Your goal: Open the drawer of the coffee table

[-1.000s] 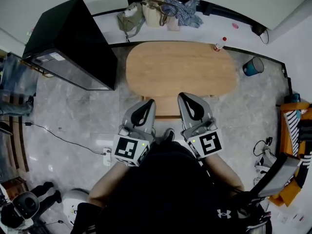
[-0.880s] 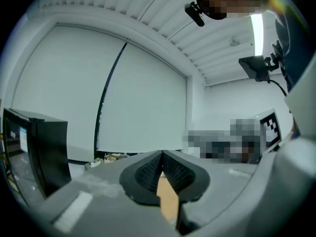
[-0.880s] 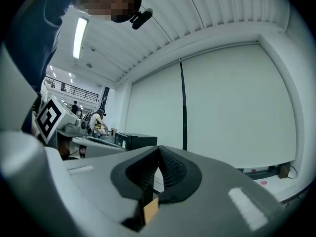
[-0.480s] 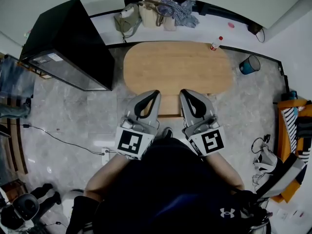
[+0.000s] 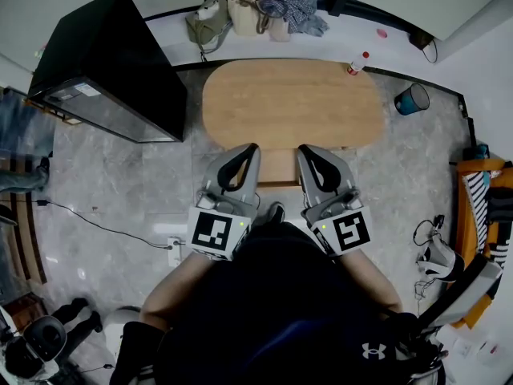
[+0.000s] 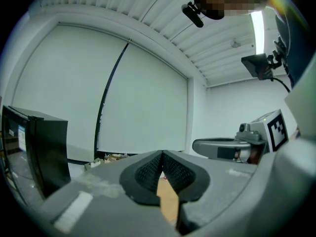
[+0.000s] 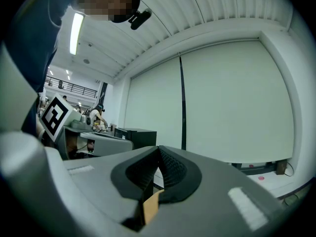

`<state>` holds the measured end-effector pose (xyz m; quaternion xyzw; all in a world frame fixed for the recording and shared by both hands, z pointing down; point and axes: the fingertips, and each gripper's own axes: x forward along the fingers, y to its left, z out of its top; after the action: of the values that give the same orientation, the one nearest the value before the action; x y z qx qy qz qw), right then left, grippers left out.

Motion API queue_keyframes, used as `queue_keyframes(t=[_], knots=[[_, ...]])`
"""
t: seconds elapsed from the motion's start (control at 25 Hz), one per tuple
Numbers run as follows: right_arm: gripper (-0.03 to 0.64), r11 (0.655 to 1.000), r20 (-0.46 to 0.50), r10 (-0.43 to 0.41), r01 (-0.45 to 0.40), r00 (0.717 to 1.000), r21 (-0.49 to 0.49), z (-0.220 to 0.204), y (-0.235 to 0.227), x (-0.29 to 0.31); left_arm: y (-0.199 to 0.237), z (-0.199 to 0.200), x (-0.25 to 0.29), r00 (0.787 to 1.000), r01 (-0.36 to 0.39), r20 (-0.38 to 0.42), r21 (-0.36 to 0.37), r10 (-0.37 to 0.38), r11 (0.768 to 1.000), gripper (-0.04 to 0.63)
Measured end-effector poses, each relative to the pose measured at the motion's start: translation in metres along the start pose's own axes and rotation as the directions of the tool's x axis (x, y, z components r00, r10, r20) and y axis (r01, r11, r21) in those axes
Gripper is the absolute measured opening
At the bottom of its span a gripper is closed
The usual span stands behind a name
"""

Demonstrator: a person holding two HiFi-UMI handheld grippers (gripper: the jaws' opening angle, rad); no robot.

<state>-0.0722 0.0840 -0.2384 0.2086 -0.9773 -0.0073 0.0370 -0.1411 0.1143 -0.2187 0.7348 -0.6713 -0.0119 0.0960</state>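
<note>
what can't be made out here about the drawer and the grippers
- Drawer front and handle: head view, hidden under the tabletop and both grippers; only a wooden strip shows between left gripper and right gripper.
- Whether either touches it: both gripper views, their own shut jaws block all but a wood sliver.
- Bottle label: head view, too small.

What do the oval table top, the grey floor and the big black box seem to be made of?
The oval table top: light wood or veneer, matte, with faint grain. The grey floor: polished stone or marble-look tile, with pale veins and soft reflections. The big black box: perhaps painted metal or laminate; its smooth dark faces leave it open.
</note>
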Motion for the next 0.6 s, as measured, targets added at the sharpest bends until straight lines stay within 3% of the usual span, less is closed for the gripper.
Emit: queue_keyframes(t=[0.6], knots=[[0.000, 1.000, 0.001, 0.003, -0.003, 1.000, 0.015, -0.0006, 0.0032, -0.0012, -0.0003, -0.0030, -0.0060, 1.000, -0.012, -0.010, -0.004, 0.012, 1.000, 0.002]])
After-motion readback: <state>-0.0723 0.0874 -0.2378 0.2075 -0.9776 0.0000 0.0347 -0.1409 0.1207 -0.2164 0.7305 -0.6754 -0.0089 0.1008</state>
